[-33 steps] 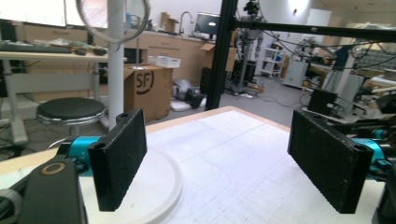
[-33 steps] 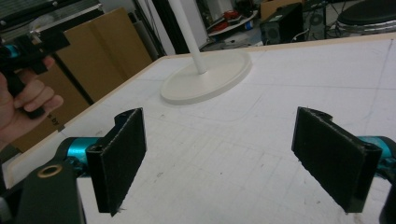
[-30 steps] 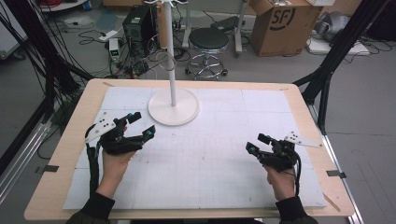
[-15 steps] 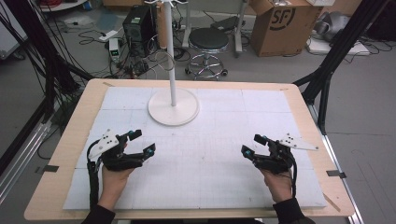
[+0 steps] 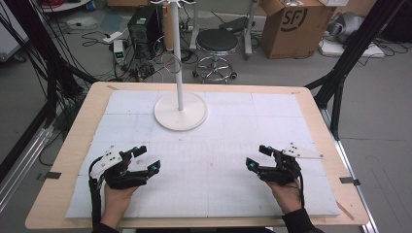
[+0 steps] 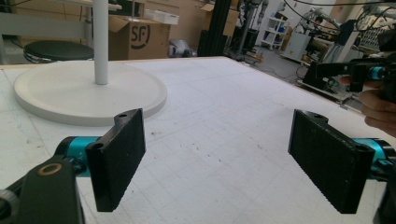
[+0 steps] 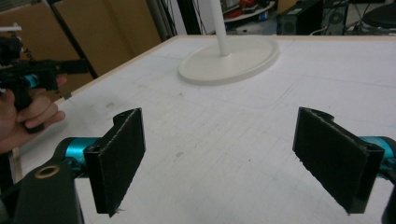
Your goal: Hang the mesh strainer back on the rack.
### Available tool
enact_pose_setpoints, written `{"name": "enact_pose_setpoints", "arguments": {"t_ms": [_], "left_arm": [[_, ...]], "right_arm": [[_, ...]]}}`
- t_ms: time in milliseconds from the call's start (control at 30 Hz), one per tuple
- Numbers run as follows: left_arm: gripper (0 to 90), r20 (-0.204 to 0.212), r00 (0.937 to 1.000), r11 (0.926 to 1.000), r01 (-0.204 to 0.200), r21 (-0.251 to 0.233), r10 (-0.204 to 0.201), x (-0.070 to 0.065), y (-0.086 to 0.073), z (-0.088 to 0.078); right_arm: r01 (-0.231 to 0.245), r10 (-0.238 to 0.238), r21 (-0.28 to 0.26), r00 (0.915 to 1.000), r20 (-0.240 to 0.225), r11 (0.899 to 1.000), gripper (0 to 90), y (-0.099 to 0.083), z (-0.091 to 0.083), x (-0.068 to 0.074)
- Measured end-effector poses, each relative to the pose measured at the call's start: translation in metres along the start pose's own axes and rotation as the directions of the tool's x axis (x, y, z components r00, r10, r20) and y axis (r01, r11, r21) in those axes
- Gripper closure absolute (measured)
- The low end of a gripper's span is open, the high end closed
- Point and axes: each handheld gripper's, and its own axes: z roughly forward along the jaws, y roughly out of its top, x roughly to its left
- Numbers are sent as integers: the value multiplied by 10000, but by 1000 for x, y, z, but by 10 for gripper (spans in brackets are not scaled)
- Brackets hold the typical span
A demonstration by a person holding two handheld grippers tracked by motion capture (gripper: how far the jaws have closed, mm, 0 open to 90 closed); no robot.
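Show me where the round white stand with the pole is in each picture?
High view: the white stand sits at the far middle of the table.
Left gripper view: the stand is upper left, beyond the jaws.
Right gripper view: the stand is top centre.
Shared landmark: the white gridded mat under it.

The person is holding the left gripper (image 5: 147,159) low and pointing it forward and toward the right one — its jaws are standing wide apart with nothing between them. The right gripper (image 5: 258,158) is mirroring it, angling inward toward the left, jaws likewise spread and empty. Each hand (image 5: 116,196) is gripping from behind its gripper.
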Motion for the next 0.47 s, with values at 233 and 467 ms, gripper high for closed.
{"name": "enact_pose_setpoints", "arguments": {"t_ms": [233, 467], "left_arm": [[195, -97, 9999, 9999, 106, 42, -105, 5, -4, -1], [195, -219, 9997, 9999, 66, 78, -64, 6, -4, -1]], "right_arm": [[11, -11, 82, 10000, -2, 10000, 162, -2, 2, -2], [41, -41, 30, 10000, -21, 10000, 162, -2, 2, -1]]}}
